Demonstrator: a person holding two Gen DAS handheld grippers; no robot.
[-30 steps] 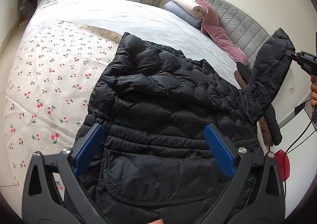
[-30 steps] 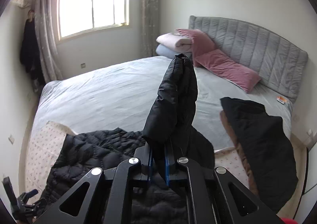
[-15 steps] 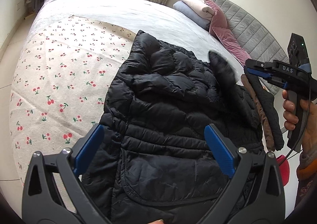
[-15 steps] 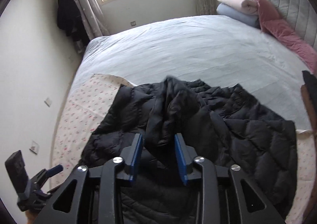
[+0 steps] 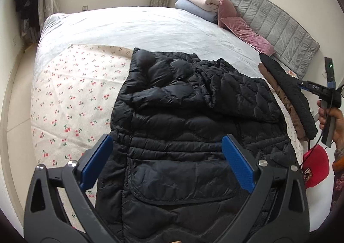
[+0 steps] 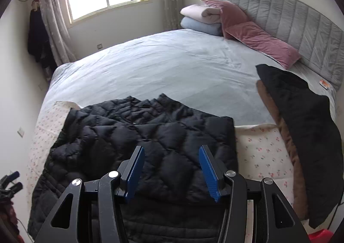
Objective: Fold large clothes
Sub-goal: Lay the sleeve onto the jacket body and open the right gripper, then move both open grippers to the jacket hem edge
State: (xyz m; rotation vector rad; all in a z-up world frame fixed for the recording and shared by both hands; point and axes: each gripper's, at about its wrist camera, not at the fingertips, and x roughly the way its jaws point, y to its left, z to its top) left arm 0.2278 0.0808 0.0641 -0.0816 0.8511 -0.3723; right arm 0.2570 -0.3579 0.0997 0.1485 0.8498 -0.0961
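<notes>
A black puffer jacket (image 5: 182, 114) lies spread on a cherry-print cloth (image 5: 71, 96) on the bed. Its sleeve lies folded across the upper body (image 6: 150, 131). My left gripper (image 5: 167, 142) hangs open above the jacket's lower half, with nothing between its blue pads. In the left wrist view a hand holds my right gripper (image 5: 303, 83) off the jacket's right edge. Its jaws (image 6: 171, 152) are opening and hold nothing; the jacket lies beneath them. The left gripper (image 6: 10, 180) shows at the far left of the right wrist view.
A pile of black and brown clothes (image 6: 301, 118) lies at the bed's right edge. Pink pillows (image 6: 258, 38) and folded blankets (image 6: 200, 19) sit by the grey headboard (image 6: 301, 21). The pale blue sheet (image 6: 161, 64) stretches beyond the jacket. A red object (image 5: 316, 165) is on the floor.
The right gripper, shut on the raised sleeve a second ago, has opened and let it go. The sleeve now lies across the jacket. The right gripper has drawn back to the jacket's right.
</notes>
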